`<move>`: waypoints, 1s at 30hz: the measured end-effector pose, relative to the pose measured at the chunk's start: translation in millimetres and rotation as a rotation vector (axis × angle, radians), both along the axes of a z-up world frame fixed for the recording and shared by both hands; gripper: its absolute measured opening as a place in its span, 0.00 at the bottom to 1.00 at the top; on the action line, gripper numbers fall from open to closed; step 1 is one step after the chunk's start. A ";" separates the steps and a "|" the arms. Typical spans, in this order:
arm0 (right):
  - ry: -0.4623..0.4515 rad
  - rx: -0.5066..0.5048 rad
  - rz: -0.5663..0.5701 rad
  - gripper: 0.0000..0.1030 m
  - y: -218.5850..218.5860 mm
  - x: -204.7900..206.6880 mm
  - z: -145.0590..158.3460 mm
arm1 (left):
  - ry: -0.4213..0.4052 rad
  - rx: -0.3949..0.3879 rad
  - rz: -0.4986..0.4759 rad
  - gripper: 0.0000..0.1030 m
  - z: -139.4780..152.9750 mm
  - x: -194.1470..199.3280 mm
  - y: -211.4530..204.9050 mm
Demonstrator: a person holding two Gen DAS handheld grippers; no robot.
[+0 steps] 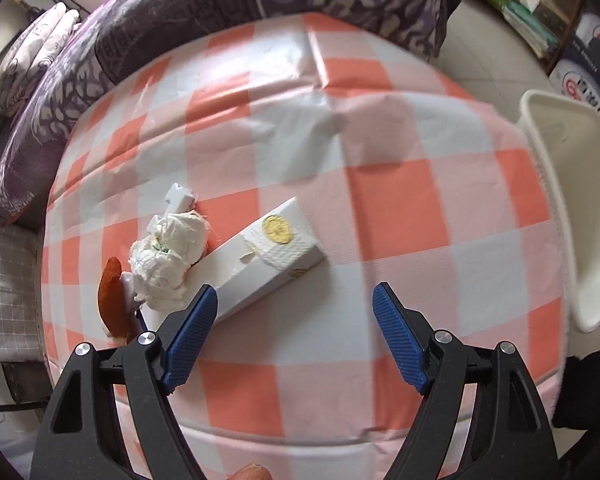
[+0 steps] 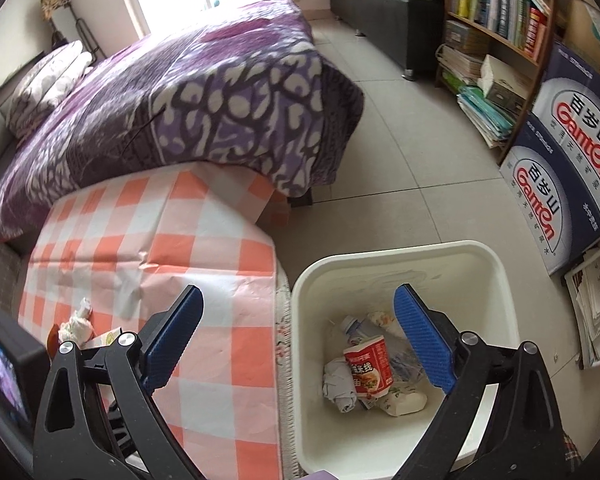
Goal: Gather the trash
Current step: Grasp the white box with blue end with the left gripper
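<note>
**Trash collection at a checked counter: both tongs open and empty**

Orange-and-white checked cloth covers the counter (image 1: 380, 200), which stands against a bed with a purple patterned blanket (image 2: 204, 96); pale floor tiles, a bookshelf (image 2: 496, 12) and stacked printed cartons (image 2: 568, 168) fill the far side of the room. All places below are given relative to the counter.

Left wrist view. The left tongs (image 1: 296, 300) hang over the near part of the counter, jaws spread wide with nothing between the blue pads. Remaining trash lies on the cloth towards the counter's left side: a long white carton (image 1: 272, 256) with a yellow round mark, lying flat just beyond the left pad; a crumpled white tissue wad (image 1: 168, 256) touching the carton's left end; a small white scrap (image 1: 180, 198) just behind the wad; and a brown-orange piece (image 1: 110, 300) at the counter's left edge. Whether the left pad touches the carton cannot be told.

Right wrist view. The right tongs (image 2: 298, 304) straddle the counter's right edge, jaws wide and empty. A white bin (image 2: 496, 276) stands on the floor just beside that edge. It holds a red noodle cup (image 2: 368, 368), a plastic bottle (image 2: 354, 326), crumpled paper (image 2: 338, 384) and a pale wrapper (image 2: 404, 402).
</note>
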State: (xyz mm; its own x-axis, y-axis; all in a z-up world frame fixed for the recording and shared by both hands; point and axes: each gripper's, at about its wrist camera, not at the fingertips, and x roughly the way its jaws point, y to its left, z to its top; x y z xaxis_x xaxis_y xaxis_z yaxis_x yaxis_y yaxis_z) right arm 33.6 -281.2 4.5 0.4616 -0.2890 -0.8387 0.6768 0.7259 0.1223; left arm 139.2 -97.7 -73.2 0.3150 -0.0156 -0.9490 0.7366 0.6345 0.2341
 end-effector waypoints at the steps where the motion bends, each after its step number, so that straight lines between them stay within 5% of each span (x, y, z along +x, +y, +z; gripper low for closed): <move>1: 0.007 -0.004 0.011 0.90 3.6 3.6 -1.0 | -0.001 0.008 -0.005 0.76 -3.8 4.6 1.9; 11: 0.048 -0.021 0.094 0.92 32.1 30.5 -10.6 | 0.084 -0.089 0.029 0.86 -10.0 39.3 33.3; 12: 0.052 -0.024 0.101 0.92 35.2 32.7 -11.5 | 0.088 -0.098 0.026 0.84 -9.4 39.0 36.4; 17: 0.053 -0.018 0.118 0.92 46.3 41.8 -13.7 | 0.088 -0.120 -0.022 0.37 -0.6 21.9 42.0; 24: 0.050 0.005 0.138 0.92 64.3 56.4 -18.3 | 0.160 -0.232 0.038 0.11 16.0 8.1 68.1; 30: 0.060 0.014 0.171 0.92 85.6 72.2 -26.0 | 0.219 -0.328 0.133 0.10 29.3 12.5 100.0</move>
State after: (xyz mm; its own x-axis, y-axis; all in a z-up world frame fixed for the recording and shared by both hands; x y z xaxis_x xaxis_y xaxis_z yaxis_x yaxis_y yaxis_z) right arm 105.8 -195.5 -21.5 0.4517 -0.1990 -0.8697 0.5504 0.8294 0.0960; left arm 151.7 2.3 -43.9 0.1261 -0.3012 -0.9452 0.6529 0.7425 -0.1495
